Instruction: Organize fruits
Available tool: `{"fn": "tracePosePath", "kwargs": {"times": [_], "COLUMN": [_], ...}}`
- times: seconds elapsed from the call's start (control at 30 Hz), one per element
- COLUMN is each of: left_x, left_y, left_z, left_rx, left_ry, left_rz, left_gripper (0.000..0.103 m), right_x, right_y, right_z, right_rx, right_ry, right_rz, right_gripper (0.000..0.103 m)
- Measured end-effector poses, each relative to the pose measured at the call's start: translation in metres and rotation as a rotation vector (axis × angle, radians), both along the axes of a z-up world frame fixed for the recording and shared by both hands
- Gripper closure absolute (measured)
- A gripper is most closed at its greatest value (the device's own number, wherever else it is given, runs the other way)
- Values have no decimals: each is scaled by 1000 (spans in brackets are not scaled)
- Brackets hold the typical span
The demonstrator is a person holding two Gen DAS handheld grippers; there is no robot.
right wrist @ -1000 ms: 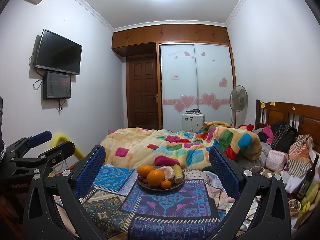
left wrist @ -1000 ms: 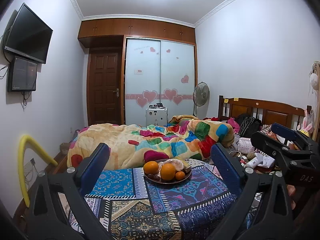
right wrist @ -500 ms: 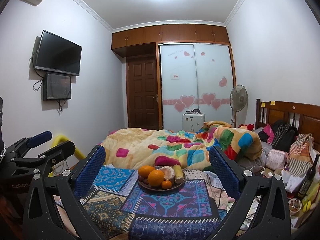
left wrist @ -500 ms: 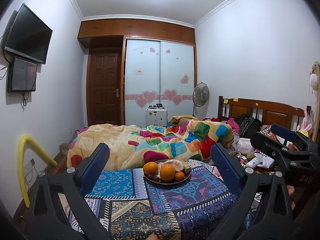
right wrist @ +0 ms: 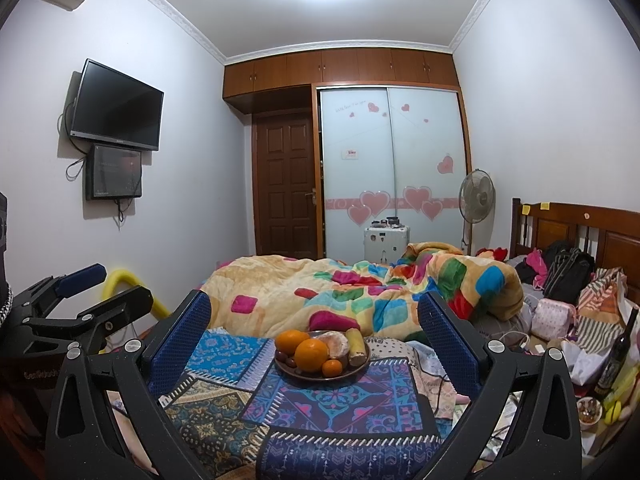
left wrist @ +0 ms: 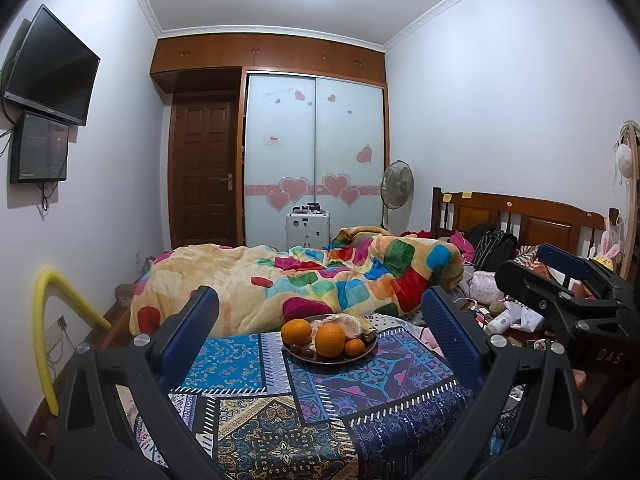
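Both my grippers, left (left wrist: 320, 320) and right (right wrist: 314, 318), hover wide open and empty. The fruit plate (right wrist: 320, 376) sits ahead between my fingers, near the patterned cloth's (right wrist: 332, 408) far edge.

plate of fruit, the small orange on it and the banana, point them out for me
plate (right wrist: 298, 376): right wrist view, on its bare front rim
small orange (right wrist: 332, 367): right wrist view, middle of its skin
banana (right wrist: 356, 346): right wrist view, middle of its length
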State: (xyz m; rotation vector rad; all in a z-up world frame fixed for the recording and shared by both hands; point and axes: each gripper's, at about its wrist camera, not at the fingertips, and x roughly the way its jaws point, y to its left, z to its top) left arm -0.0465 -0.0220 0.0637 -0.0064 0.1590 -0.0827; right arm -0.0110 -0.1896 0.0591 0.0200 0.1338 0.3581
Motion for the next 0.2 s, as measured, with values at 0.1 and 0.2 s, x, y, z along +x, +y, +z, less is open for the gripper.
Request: {"fn": "tracePosePath", "kwargs": {"times": [0.1,0.2], "left_x": [0,1], "left_y": [0,-1], "left_z": [0,0], "left_rx": [2,8], "left_ry": [3,2], "left_rz": [0,5], "left_gripper": [0,0], "right_x": [1,1], "right_y": [0,-2], "right_z": [0,0], "right_rx": [1,7], "right_ry": [5,10], "right_rz": [2,2], "right_gripper": [0,0]}}
